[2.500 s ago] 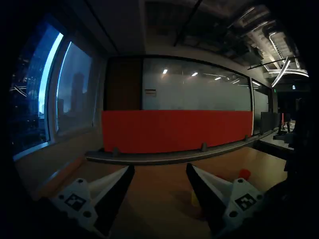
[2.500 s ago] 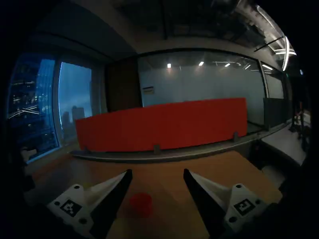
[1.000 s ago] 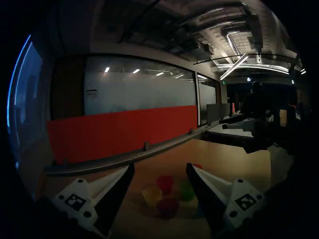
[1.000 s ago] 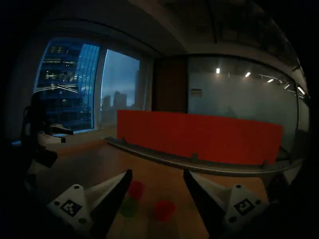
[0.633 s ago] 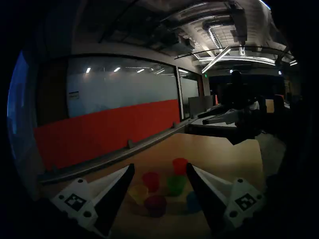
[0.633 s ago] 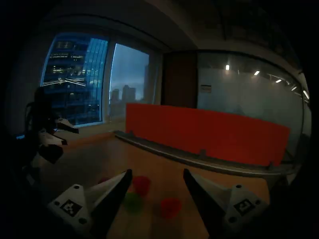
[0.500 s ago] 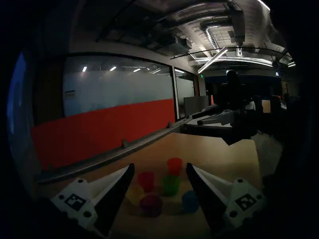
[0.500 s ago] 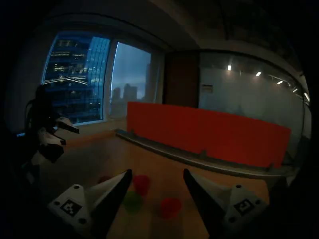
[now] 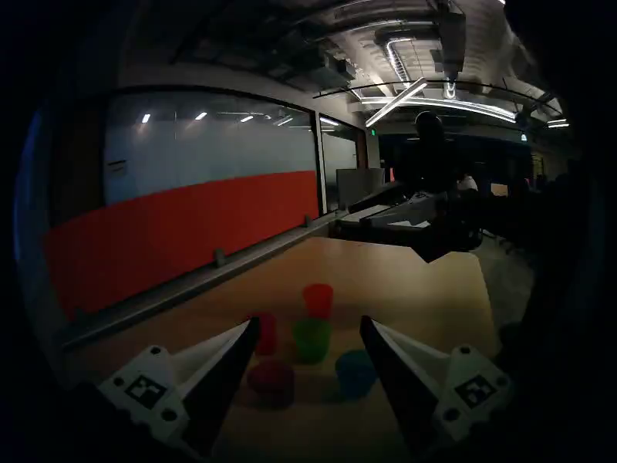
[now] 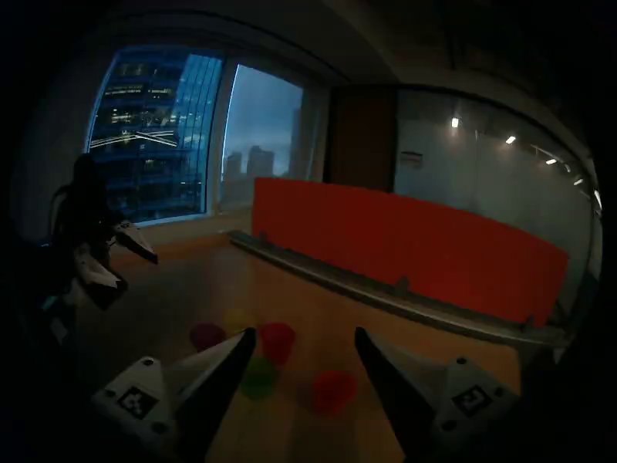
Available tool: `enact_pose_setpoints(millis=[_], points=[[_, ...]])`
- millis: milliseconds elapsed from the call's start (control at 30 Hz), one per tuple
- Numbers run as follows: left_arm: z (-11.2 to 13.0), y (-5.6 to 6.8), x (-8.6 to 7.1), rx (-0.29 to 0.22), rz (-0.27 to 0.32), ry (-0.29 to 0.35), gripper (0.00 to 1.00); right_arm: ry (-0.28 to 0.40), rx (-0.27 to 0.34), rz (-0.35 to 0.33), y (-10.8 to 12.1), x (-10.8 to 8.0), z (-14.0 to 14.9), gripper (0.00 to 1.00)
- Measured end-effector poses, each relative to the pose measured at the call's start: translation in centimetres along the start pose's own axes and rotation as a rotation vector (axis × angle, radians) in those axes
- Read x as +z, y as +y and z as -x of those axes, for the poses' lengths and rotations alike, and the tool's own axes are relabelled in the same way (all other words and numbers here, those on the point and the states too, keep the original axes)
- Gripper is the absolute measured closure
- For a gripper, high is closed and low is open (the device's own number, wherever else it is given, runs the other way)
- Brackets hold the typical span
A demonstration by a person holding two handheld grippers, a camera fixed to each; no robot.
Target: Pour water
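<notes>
On the table (image 9: 420,279), coloured cups (image 9: 312,340) stand upright, mouths up.

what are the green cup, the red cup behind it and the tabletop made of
Green cup: probably plastic with a matte finish. It is one solid saturated colour with a smooth tapered wall, though the dim light leaves this open.
Red cup: same look, so probably the same plastic.
Tabletop: wood or wood-look laminate. It is smooth and an even warm tan with a faint sheen, and no grain can be made out.

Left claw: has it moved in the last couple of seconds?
Yes. The left claw has swung to its right: the red partition slid from the middle of its view to the left side, and the cups came into sight.
</notes>
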State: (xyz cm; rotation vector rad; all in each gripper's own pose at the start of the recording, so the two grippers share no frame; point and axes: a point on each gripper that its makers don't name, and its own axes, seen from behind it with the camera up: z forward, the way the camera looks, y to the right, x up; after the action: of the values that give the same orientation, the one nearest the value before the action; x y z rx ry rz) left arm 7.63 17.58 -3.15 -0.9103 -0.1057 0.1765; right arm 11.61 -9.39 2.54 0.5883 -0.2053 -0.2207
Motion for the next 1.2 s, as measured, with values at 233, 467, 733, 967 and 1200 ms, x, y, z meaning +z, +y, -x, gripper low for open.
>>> enact_pose_setpoints(millis=[233, 467, 733, 967, 1200], points=[[2.8, 1.4, 1.4, 0.012, 0.044, -0.043, 0.04, -0.023, -0.010, -0.001, 0.2, 0.6, 1.0, 0.01], [5.6, 2.8, 3.1, 0.037, 0.077, -0.092, 0.04, -0.043, -0.005, -0.010, -0.1, 1.3, 1.9, 0.01], [8.7, 4.6, 4.7, 0.058, 0.129, -0.146, 0.04, -0.060, -0.007, -0.017, -0.2, 2.0, 2.8, 0.01], [11.5, 5.4, 6.2, 0.063, 0.158, -0.192, 0.04, -0.077, -0.010, -0.019, -0.2, 2.4, 3.5, 0.01], [13.8, 6.6, 7.5, 0.057, 0.196, -0.231, 0.04, -0.102, -0.009, -0.018, 0.0, 2.9, 4.3, 0.01]])
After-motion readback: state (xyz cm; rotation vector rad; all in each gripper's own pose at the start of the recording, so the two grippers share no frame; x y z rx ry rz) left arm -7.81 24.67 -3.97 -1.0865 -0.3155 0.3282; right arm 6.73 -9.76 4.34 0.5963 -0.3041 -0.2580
